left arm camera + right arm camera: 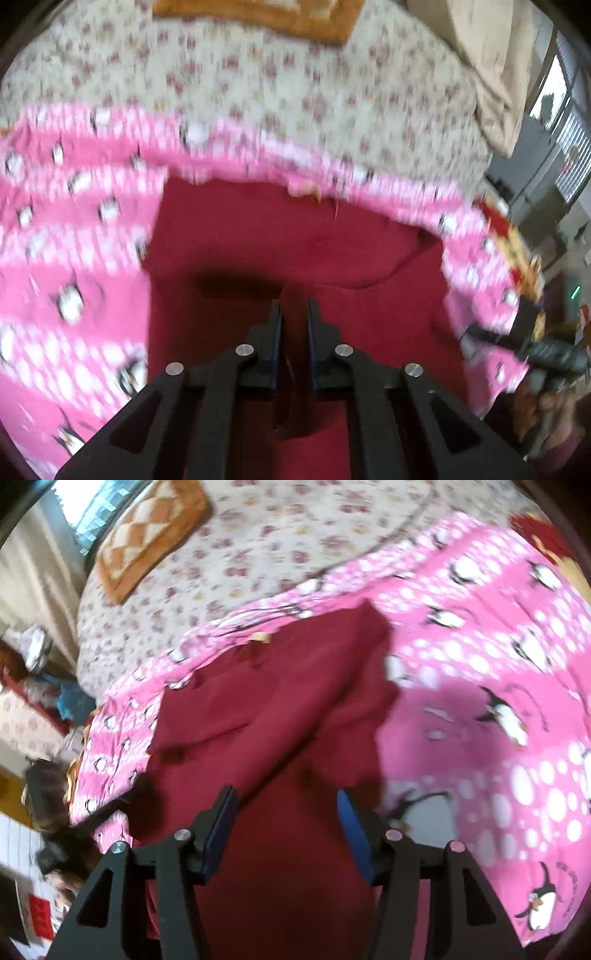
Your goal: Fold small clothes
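The dark red fabric garment [280,709] lies on the pink penguin-print sheet [480,664]; above it, the left gripper [294,310] is nearly closed and empty, the right gripper [286,797] half open, empty.

bed: floral bedspread [258,554] | on it: pink penguin sheet [498,664], orange checked mat [147,535] | beyond mat: bright window [85,502]

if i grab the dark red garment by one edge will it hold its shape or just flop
Probably flop: the dark red garment lies in soft creases with an overlapping flap, so it looks limp. It likely weighs little, being thin. It may drag rather than slide, since it rests on the pink penguin blanket.
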{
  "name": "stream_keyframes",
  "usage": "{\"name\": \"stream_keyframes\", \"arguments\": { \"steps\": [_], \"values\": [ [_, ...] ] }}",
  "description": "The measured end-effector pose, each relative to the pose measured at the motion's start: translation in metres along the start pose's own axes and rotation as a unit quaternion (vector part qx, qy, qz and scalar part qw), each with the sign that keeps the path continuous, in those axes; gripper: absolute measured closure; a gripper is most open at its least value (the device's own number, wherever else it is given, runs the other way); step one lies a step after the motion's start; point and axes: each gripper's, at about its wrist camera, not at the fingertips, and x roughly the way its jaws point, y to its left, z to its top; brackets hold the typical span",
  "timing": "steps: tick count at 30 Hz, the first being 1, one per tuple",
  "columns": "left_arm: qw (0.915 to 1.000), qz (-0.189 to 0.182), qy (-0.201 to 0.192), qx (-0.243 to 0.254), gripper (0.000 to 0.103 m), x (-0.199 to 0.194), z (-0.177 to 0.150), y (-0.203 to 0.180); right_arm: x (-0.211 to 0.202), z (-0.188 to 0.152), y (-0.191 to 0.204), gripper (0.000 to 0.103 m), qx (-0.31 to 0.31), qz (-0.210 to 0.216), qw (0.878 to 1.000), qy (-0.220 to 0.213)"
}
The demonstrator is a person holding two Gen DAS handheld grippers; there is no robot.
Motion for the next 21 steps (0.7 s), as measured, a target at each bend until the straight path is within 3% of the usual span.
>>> {"name": "stream_keyframes", "arguments": {
  "steps": [6, 9, 11, 15, 18, 21],
  "values": [
    [0.9978, 0.013, -0.064, 0.009, 0.103, -0.046, 0.08, -0.009, -0.007, 0.006, -0.009, 0.043, 0.006, 0.001, 1.0, -0.016],
    [0.9952, 0.068, -0.07, -0.003, 0.103, -0.046, 0.101, 0.005, -0.004, 0.015, -0.006, 0.043, -0.005, -0.019, 1.0, -0.024],
    [0.9938, 0.093, -0.058, -0.018, 0.103, -0.032, 0.102, 0.021, -0.001, 0.022, -0.003, 0.042, -0.012, -0.038, 0.999, -0.03],
    [0.9949, 0.078, -0.01, -0.063, 0.103, 0.007, 0.08, 0.054, 0.006, 0.04, -0.004, 0.04, -0.005, -0.051, 0.998, -0.044],
    [0.9939, 0.089, -0.002, -0.066, 0.103, 0.023, 0.071, 0.061, 0.019, 0.057, -0.003, 0.029, -0.002, -0.061, 0.997, -0.05],
    [0.9938, 0.084, -0.005, -0.073, 0.103, 0.026, 0.071, 0.063, 0.045, 0.07, 0.001, 0.027, -0.018, -0.077, 0.997, -0.023]
  ]
}}
